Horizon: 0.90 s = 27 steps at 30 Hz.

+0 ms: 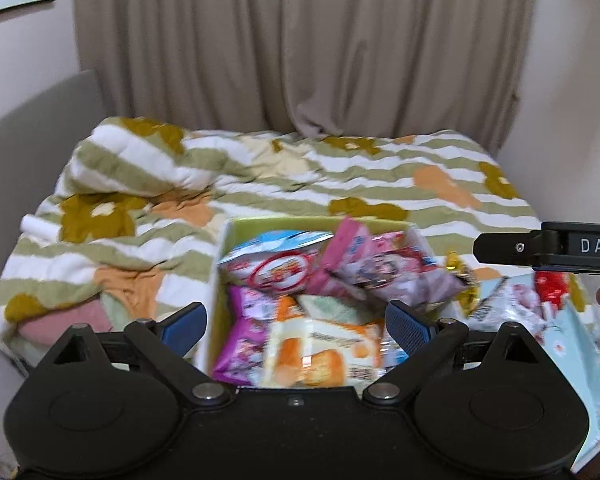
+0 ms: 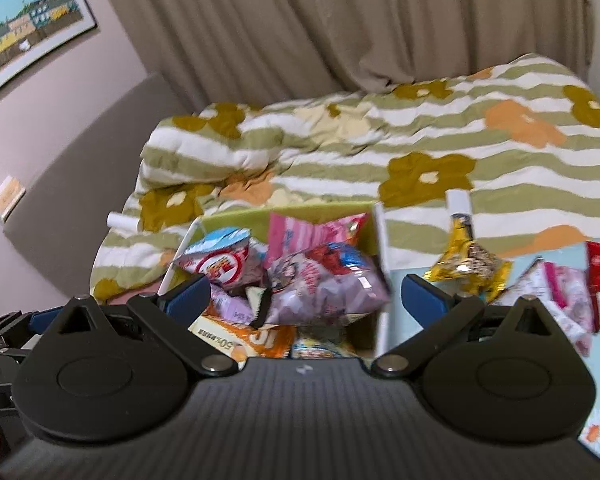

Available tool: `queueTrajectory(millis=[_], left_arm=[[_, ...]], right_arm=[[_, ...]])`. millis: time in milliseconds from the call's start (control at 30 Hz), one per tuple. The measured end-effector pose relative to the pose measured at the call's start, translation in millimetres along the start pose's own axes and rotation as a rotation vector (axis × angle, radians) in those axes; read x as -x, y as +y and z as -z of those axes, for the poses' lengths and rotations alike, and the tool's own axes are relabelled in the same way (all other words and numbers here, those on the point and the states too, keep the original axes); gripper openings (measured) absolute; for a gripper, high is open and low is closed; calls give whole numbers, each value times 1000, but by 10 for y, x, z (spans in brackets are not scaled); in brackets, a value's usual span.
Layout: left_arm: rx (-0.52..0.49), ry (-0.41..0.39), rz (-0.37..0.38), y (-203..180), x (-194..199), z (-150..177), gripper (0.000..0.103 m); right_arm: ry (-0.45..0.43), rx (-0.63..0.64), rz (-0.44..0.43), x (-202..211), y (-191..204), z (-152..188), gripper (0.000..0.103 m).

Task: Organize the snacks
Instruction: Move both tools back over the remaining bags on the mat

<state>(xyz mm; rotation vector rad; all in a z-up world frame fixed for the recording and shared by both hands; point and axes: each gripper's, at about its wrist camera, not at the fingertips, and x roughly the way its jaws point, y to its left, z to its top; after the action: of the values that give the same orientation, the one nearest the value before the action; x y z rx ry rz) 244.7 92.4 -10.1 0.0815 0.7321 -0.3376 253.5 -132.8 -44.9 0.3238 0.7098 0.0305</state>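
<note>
Snacks mostly filled the green box on the bed. Both the left gripper and right gripper hung over it, jaws spread and empty. Judged mid-sorting; next, fetch the gold packet lying beside the box.

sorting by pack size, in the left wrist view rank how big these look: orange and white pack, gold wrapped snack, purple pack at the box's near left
1. orange and white pack, largest, though it lies nearest the camera, which inflates it.
2. purple pack, also near and partly covered, so its true size is unsure.
3. gold wrapped snack, clearly smallest.
</note>
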Motion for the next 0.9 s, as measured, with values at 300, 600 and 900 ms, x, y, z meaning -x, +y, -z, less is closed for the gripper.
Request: queueTrajectory(millis=[300, 600, 900], left_arm=[[-52, -28, 118, -670, -3, -132, 98], [-54, 23, 176, -1462, -364, -258, 98], [13, 146, 172, -2077, -1032, -275, 98]], right_arm=[[-79, -53, 130, 547, -732, -55, 103], [-75, -95, 220, 693, -1670, -214, 103], [30, -110, 245, 358, -2593, -308, 103]])
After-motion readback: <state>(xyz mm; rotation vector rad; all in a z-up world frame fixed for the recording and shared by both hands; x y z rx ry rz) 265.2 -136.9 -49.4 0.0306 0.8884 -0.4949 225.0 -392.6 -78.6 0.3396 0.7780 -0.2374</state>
